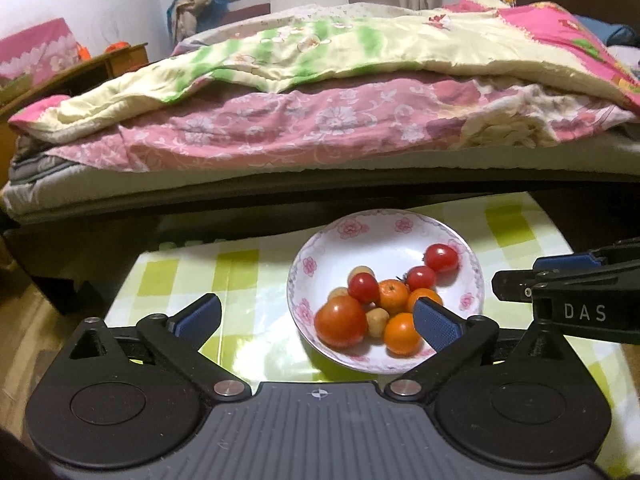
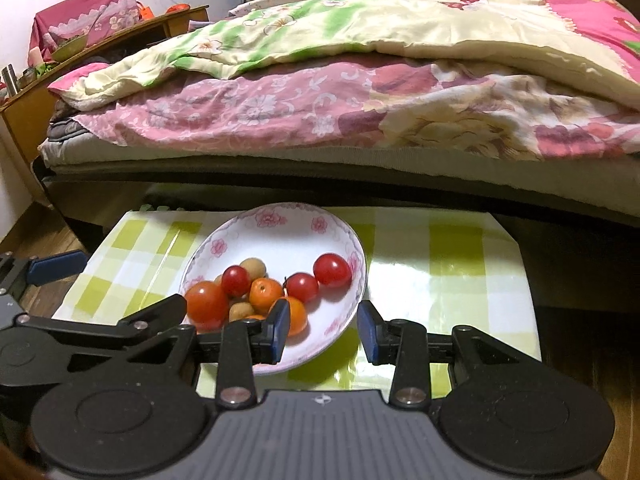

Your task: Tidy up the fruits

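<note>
White letters "DAS" mark the black right hand-held gripper [image 2: 323, 330], jaws narrow and empty over the plate's 5 o'clock rim. The left hand-held gripper [image 1: 318, 316] gapes wide, empty. Glossy round tomatoes [image 1: 341, 321] and oranges [image 1: 394, 295] sit in the floral porcelain plate [image 1: 384, 232] on the green-checked bench [image 1: 240, 288].

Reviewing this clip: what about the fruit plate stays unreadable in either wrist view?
- Left wrist: the left gripper's right finger covers part of two oranges.
- Right wrist: the right gripper's left finger and the left gripper's arm hide the plate's near rim.
- The small tan fruits: kind unclear.
</note>
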